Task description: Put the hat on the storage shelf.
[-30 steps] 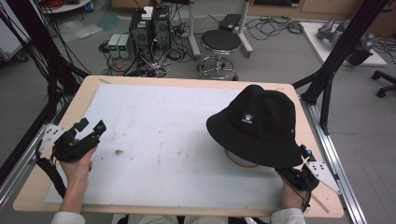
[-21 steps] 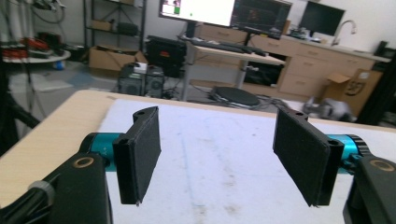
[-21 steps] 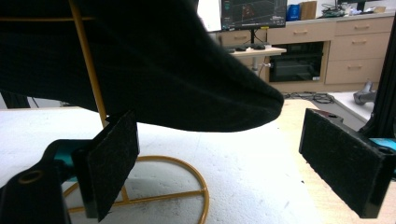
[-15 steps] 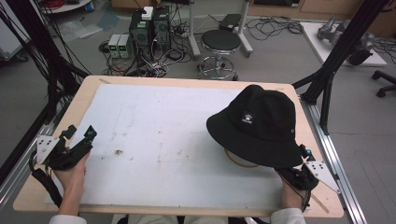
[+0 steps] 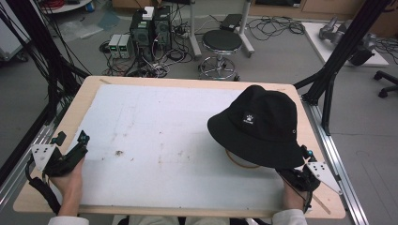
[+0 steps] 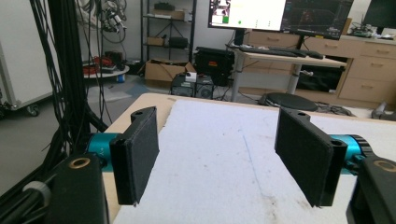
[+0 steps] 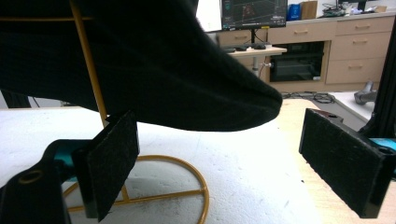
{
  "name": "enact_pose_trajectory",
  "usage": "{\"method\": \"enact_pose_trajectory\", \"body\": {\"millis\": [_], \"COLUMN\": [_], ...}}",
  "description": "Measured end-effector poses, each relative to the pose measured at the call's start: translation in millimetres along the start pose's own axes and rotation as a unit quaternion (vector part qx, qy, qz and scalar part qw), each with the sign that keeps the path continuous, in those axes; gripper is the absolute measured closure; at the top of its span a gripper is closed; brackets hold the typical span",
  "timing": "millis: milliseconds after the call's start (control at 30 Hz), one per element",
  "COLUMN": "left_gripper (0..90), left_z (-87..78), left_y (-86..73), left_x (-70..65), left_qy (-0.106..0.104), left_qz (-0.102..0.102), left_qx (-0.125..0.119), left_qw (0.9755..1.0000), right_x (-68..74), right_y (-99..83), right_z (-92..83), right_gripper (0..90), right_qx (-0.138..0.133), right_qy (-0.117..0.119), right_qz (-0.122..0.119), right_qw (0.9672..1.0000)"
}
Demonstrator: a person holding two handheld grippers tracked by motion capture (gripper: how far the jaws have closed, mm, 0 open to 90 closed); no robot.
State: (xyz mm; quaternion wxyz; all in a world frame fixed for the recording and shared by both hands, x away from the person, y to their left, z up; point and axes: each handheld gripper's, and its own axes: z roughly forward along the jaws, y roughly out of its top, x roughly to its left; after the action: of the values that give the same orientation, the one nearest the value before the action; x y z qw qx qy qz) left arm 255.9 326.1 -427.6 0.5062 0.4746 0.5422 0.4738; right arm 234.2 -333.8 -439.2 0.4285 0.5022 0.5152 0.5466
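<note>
Hat (image 5: 261,125) | perched on yellow wire stand (image 7: 140,189), table's right side | right gripper (image 5: 300,174) wide apart, just below brim | left gripper (image 5: 70,152) wide apart, empty | brim should be pinched, stand avoided.

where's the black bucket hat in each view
High view: black bucket hat right of centre, on a yellow wire stand.
Left gripper view: not in it.
Right gripper view: hat across the top, above the stand's ring.
Shared landmark: the white table mat.
</note>
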Motion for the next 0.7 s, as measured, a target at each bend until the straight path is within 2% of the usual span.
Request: {"method": "enact_pose_trajectory", "body": {"millis": [400,700], "left_gripper": [30.4,30.4], "left_z": [-4.9,-7.0], "left_y": [-12.0,-11.5], "left_x": [-0.8,0.4], "left_qy": [0.001,0.003], "left_qz": [-0.001,-0.003], "left_qx": [0.013,0.009], "left_qw": [0.9999,1.0], "right_x": [1.6,2.2], "right_y": [-0.4,-0.7], "right_z": [2.7,3.1], "right_gripper": [11.4,11.4], "right_qx": [0.003,0.004], "right_qy": [0.006,0.007], "right_qz": [0.0,0.004], "right_qw": [1.0,1.0]}}
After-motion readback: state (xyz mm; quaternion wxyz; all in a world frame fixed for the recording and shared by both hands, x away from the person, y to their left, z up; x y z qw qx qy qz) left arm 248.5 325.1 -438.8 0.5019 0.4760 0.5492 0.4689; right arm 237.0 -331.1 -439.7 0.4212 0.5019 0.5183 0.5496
